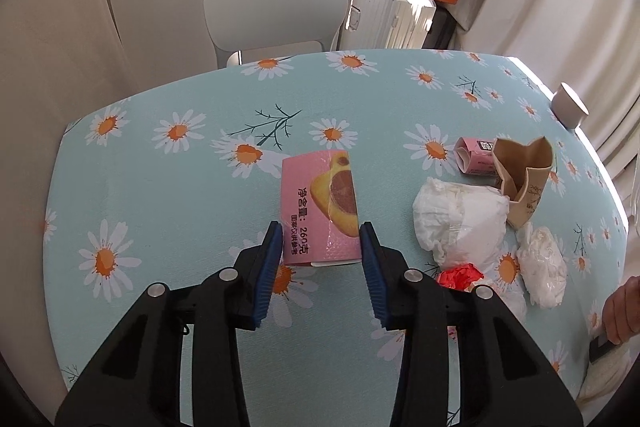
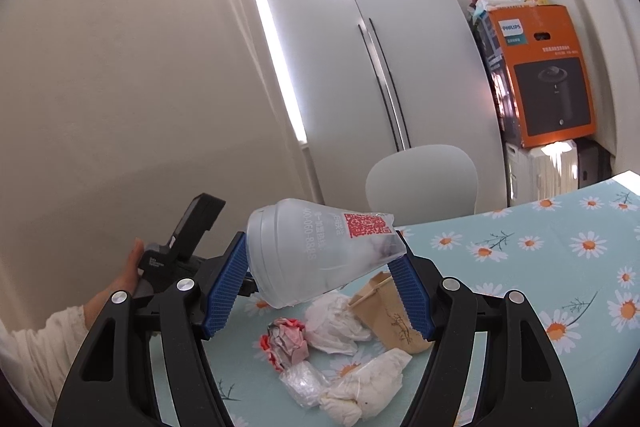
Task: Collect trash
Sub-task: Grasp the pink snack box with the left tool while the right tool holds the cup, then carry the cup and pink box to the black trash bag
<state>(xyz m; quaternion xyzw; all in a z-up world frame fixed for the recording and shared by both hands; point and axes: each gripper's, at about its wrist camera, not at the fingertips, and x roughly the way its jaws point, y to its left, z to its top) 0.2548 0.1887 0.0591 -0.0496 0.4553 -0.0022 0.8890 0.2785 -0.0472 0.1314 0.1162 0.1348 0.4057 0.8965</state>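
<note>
My left claw [image 1: 321,247] is clamped on the near end of the pink snack box [image 1: 320,207], one blue pad on each side wall; the box lies flat on the daisy tablecloth [image 1: 160,187] and reaches away ahead of the fingers. My right claw [image 2: 320,287] is closed on a frosted plastic cup [image 2: 320,251], held tilted above the table with its rim toward the left pad.

Below and just ahead of the right claw lies the rest of the trash: a red and pink paper ball [image 2: 286,341], crumpled white tissues [image 2: 336,323], a brown paper bag [image 2: 394,315] and a clear plastic wad [image 2: 302,383], all near one another.

The risks as I judge them: the box is thin card gripped only at its end, so it may buckle or swing down when lifted. The cup tapers, so it could slide out toward its narrow end if I tip it further. Bringing the two claws together over that pile could scatter the light tissues.
</note>
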